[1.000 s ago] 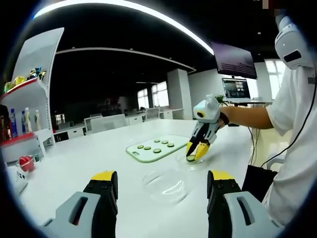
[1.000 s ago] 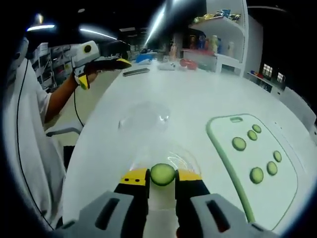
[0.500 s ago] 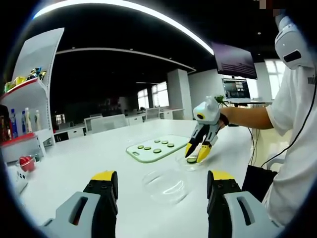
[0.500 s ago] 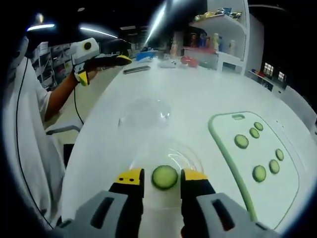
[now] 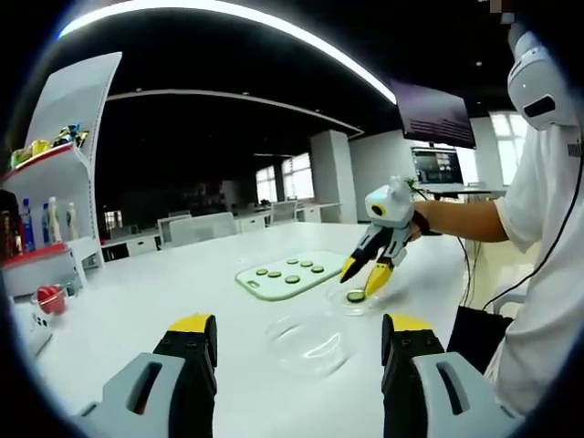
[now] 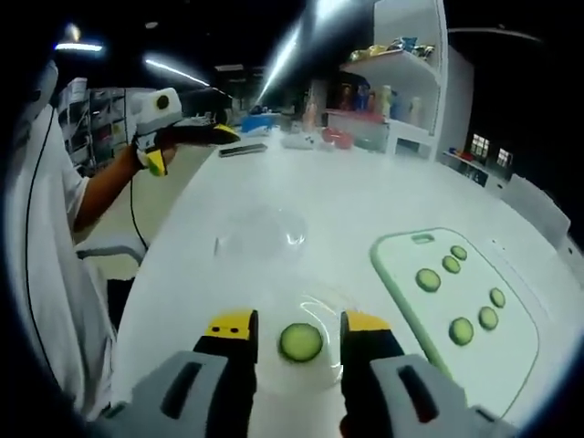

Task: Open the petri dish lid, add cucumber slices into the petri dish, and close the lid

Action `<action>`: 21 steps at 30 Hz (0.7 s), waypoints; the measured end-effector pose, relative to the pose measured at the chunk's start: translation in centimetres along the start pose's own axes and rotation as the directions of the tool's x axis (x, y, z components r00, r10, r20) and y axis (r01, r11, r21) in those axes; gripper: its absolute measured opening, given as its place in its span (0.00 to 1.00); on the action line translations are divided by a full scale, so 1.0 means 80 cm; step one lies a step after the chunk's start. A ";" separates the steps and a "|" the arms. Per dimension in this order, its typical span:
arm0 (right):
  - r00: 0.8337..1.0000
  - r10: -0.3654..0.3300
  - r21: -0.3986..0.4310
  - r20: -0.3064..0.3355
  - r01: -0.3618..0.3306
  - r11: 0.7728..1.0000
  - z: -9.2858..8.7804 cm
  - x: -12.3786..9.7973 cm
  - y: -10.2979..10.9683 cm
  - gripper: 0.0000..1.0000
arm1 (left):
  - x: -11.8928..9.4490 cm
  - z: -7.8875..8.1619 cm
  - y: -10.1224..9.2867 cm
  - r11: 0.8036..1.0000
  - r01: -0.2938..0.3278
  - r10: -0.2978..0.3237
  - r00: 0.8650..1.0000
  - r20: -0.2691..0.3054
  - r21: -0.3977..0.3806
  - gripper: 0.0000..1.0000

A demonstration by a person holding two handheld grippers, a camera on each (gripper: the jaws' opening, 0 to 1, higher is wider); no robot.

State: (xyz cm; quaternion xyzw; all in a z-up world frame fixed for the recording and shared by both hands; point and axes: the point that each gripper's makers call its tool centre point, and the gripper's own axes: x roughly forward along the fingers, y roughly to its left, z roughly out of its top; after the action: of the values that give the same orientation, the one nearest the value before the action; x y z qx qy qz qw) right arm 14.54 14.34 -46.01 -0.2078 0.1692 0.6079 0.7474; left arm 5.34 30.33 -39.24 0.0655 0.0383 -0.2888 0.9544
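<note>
A cucumber slice [image 6: 301, 342] lies in the clear petri dish [image 6: 315, 306] on the white table. My right gripper [image 6: 298, 325] stands open just above it, a yellow-tipped jaw on either side. In the left gripper view that right gripper [image 5: 366, 276] hovers over the petri dish [image 5: 354, 299] with the cucumber slice [image 5: 355, 297] in it. The clear lid [image 5: 307, 343] lies on the table in front of my left gripper [image 5: 298, 336], which is open and holds nothing. The same lid [image 6: 262, 232] lies beyond the dish in the right gripper view. A green-rimmed board [image 6: 456, 301] carries several more slices [image 6: 462, 330].
A person in a white shirt [image 5: 547, 274] stands at the right. White shelves [image 5: 55, 182] with bottles and red items [image 5: 47, 299] stand at the table's left end. The left gripper [image 6: 164, 119] is held high off the table's edge in the right gripper view.
My right gripper has opened and let the cucumber slice go into the petri dish, then lifted a little. The left gripper has stayed open and about still.
</note>
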 end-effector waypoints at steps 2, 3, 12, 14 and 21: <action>0.999 -0.028 0.007 0.036 0.028 1.000 0.008 -0.005 -0.003 0.39 | 0.000 0.001 0.001 1.000 -0.003 0.003 1.000 0.002 -0.002 0.74; 0.998 -0.042 0.012 0.049 0.042 0.999 0.012 -0.008 -0.004 0.39 | 0.000 0.002 0.001 1.000 -0.003 0.003 1.000 0.003 -0.002 0.74; 0.986 -0.117 0.018 0.121 0.115 0.993 0.027 -0.029 -0.011 0.45 | 0.004 0.010 0.005 1.000 -0.022 0.022 1.000 0.012 0.012 0.74; 0.984 -0.127 0.006 0.126 0.128 0.992 0.026 -0.033 -0.010 0.46 | 0.004 0.012 0.004 1.000 -0.019 0.019 1.000 0.012 0.019 0.74; 0.970 -0.168 0.017 0.178 0.167 0.986 0.038 -0.054 -0.007 0.50 | 0.001 0.024 0.006 0.999 -0.039 0.038 0.999 0.036 0.030 0.74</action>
State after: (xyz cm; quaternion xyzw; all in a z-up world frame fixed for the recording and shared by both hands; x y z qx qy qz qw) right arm 14.23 12.21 -41.17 -0.1652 0.0839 0.5586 0.8085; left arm 5.76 30.43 -37.26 0.0758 0.0158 -0.2720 0.9592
